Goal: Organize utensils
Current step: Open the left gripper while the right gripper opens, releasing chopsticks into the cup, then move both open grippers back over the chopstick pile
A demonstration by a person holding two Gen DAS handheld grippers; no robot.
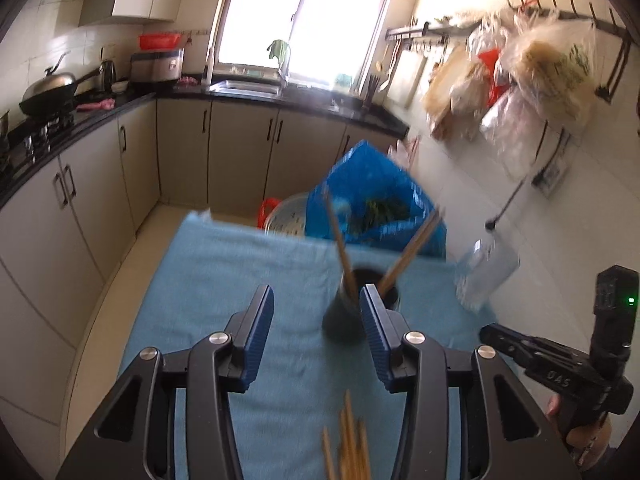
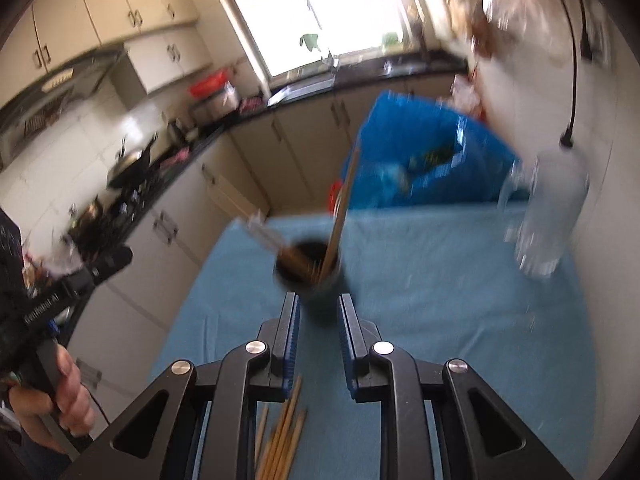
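Blue cloth [image 1: 224,280] covers the desk in the left wrist view, and on it stands a dark cup [image 1: 344,312] with chopsticks [image 1: 340,248] leaning out to either side. The left hand-held gripper [image 1: 317,300] is spread wide with nothing between its pads; the cup sits just ahead, nearer the right-side finger. More loose chopsticks [image 1: 348,444] lie on the cloth below the gripper, close to the camera. A clear bottle [image 1: 486,276] stands off to the right, and a blue bag [image 1: 380,184] sits beyond the far edge of the desk.

From the right wrist view, the right hand-held gripper [image 2: 319,312] is partly closed around the lower body of the cup [image 2: 316,280] — the blur makes it hard to say whether the pads actually touch it, so I cannot tell if it has a grip. One chopstick [image 2: 340,220] in the cup leans up and away, others tilt left. The loose chopsticks [image 2: 284,436] lie under the gripper's left finger.

The step in hand looks like steadying the cup while the loose sticks get gathered into it. To do it well, hold the cup low and upright so the leaning sticks do not tip it, and have the left gripper pinch the loose sticks near their middle — they are thin and may roll on the cloth.
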